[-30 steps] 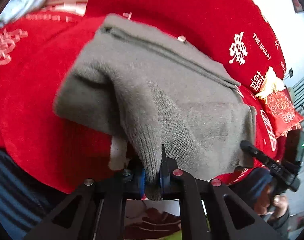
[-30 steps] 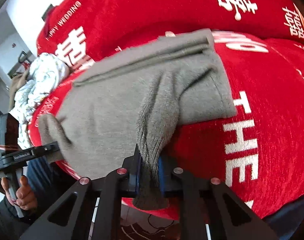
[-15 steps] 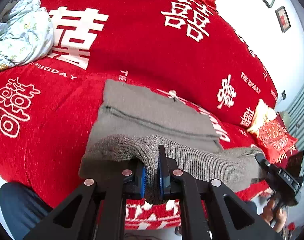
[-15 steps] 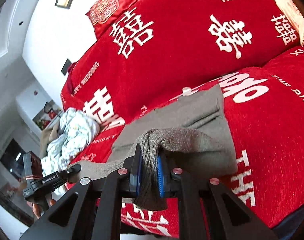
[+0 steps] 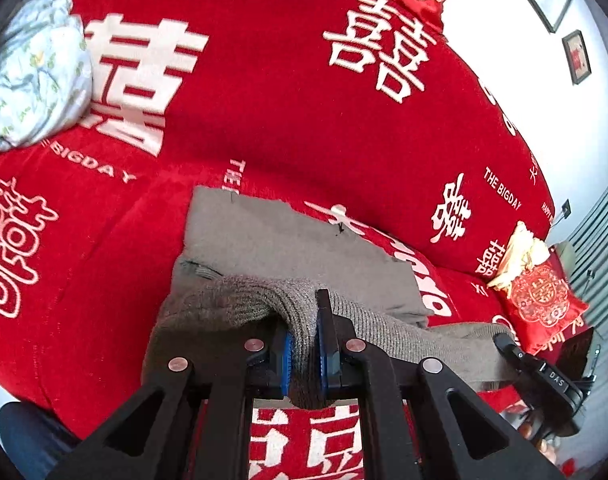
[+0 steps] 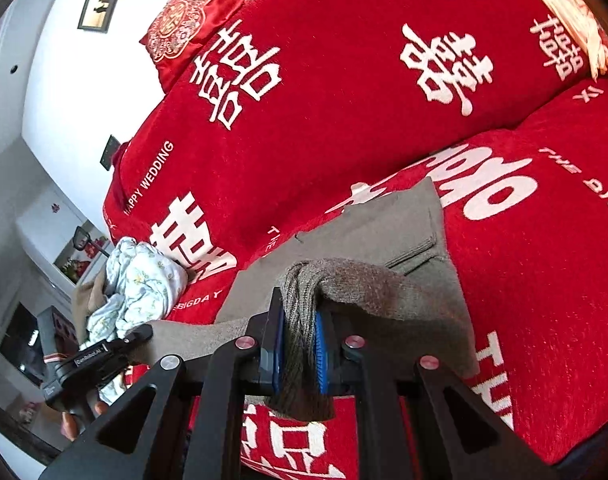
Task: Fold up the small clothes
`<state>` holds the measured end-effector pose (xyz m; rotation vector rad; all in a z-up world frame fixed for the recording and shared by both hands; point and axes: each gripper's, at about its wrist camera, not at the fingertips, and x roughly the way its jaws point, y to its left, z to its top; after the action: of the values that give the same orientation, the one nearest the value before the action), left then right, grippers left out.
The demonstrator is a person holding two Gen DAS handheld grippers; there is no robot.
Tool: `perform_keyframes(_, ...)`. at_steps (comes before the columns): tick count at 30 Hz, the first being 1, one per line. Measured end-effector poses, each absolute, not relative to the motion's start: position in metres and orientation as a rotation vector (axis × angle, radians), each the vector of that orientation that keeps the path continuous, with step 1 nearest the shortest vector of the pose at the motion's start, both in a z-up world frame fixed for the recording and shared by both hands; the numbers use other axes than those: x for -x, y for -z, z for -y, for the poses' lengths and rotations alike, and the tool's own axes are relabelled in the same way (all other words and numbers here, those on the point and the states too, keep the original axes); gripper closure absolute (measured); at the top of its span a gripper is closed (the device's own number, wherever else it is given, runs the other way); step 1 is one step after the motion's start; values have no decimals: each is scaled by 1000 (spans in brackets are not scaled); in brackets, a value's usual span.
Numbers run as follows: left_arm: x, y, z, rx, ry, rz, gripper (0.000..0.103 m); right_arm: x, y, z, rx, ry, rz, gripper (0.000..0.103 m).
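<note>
Both tongs [image 5: 304, 354] [image 6: 298, 354] pinch the grey sweater [image 5: 288, 244] [image 6: 375, 236], hiding its hem.

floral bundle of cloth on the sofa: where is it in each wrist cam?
Left wrist: floral bundle at the upper left edge, on the sofa seat.
Right wrist: floral bundle at mid-left, beyond the other gripper.
Shared landmark: the large white character on the red cover, right beside the bundle.

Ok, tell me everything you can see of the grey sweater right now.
The sweater is grey knit, ribbed along its near hem. Its far part lies flat on the red sofa cover; the near hem is lifted and bunched, pinched at one corner by the left gripper and at the other by the right gripper. A small dark thread shows near its far edge.
</note>
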<state>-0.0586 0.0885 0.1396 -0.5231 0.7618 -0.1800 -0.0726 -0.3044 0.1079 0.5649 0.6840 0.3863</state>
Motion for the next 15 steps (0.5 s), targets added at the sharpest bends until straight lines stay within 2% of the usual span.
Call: perform_keyframes(15, 38, -86, -102, 658, 228, -939, 92, 50, -100, 285, -496, -385, -725, 89)
